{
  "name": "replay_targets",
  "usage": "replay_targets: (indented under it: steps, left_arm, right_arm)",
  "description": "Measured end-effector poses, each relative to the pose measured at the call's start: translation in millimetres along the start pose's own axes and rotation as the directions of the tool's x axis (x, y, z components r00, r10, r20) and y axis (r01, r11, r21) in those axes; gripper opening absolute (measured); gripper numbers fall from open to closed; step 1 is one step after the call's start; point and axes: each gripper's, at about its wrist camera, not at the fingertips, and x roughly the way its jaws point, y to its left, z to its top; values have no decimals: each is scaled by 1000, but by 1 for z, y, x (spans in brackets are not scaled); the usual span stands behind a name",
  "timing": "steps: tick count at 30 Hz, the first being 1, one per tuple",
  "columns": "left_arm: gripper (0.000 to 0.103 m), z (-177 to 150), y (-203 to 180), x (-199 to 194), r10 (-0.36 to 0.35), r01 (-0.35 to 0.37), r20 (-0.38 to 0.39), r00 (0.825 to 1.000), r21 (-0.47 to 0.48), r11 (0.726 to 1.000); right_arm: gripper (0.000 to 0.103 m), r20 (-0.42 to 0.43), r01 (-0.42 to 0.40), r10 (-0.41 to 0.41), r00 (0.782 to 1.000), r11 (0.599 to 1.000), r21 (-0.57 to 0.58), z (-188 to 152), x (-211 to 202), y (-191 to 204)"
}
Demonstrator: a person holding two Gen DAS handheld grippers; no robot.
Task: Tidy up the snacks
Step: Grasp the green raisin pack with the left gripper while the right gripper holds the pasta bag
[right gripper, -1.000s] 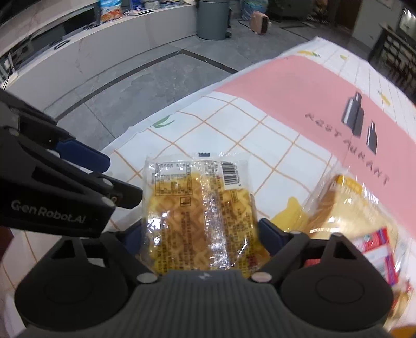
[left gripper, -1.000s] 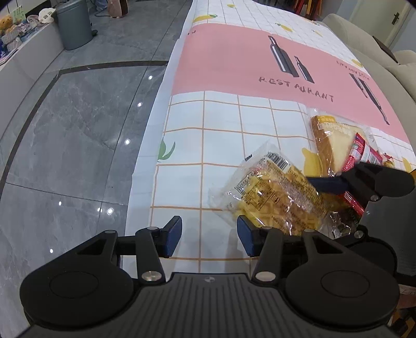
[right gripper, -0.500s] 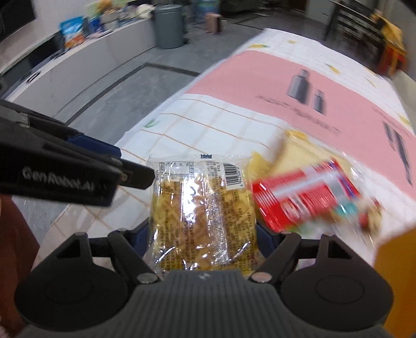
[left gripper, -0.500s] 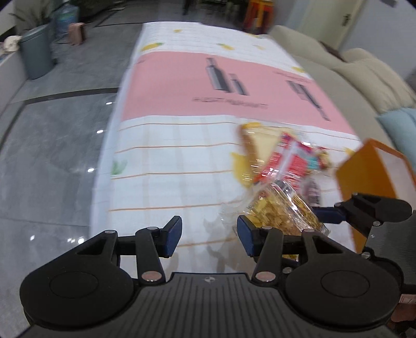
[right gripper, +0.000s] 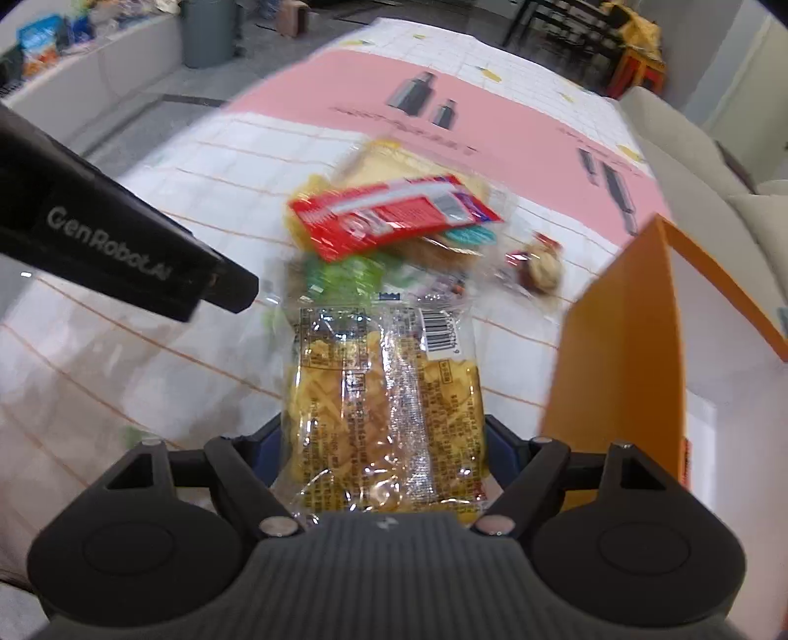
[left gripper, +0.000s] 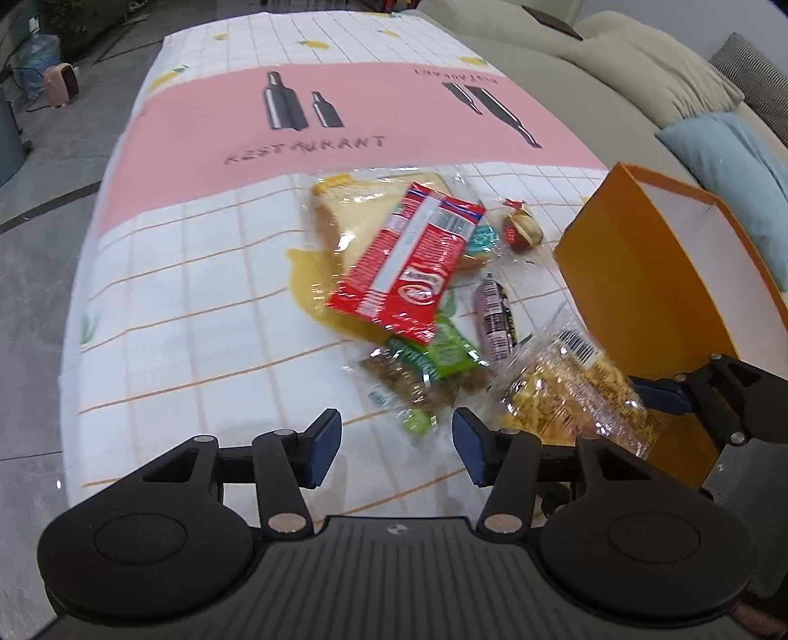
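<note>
My right gripper [right gripper: 384,438] is shut on a clear packet of yellow waffle snacks [right gripper: 384,418] and holds it above the table, just left of an open orange box [right gripper: 620,344]. The packet [left gripper: 576,394] and the box [left gripper: 655,285] also show in the left wrist view. My left gripper [left gripper: 396,445] is open and empty, low over the tablecloth near a green snack pack [left gripper: 433,364]. A red wrapper [left gripper: 409,261] lies on a bagged sandwich [left gripper: 354,216]. A small sausage [left gripper: 495,315] and a round sweet [left gripper: 522,229] lie near the box.
The table has a white checked and pink cloth [left gripper: 207,162]. Its left edge drops to a grey tiled floor [left gripper: 34,236]. A beige sofa with a blue cushion [left gripper: 729,162] stands to the right behind the box. A grey bin [right gripper: 207,29] stands far off.
Both grippers have swung right. The right gripper has carried the yellow packet from the left part of the table to beside the orange box, which has come into view.
</note>
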Motion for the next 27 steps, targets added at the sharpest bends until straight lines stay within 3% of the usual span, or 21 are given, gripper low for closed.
replay_targets:
  steps: [6, 11, 15, 19, 24, 27]
  left_arm:
    - [61, 10, -1, 26, -9, 7, -39, 999, -57, 998]
    - [61, 9, -1, 44, 26, -31, -77, 997, -74, 997]
    - [61, 10, 0, 46, 39, -44, -55, 998, -94, 995]
    - [46, 10, 0, 44, 39, -42, -31, 999, -94, 995]
    - [39, 7, 2, 38, 46, -49, -24, 999, -107, 993]
    - [29, 2, 3, 31, 51, -55, -34, 998, -111, 992]
  right_arm:
    - [77, 12, 87, -88, 996, 996, 13, -1, 9, -8]
    - [77, -3, 73, -73, 997, 997, 15, -2, 20, -10]
    - [77, -5, 50, -50, 999, 998, 31, -5, 23, -11]
    - [77, -7, 42, -42, 999, 998, 37, -6, 25, -11]
    - [77, -18, 30, -29, 999, 998, 48, -6, 27, -12]
    - [77, -22, 23, -22, 1000, 998, 60, -7, 24, -12]
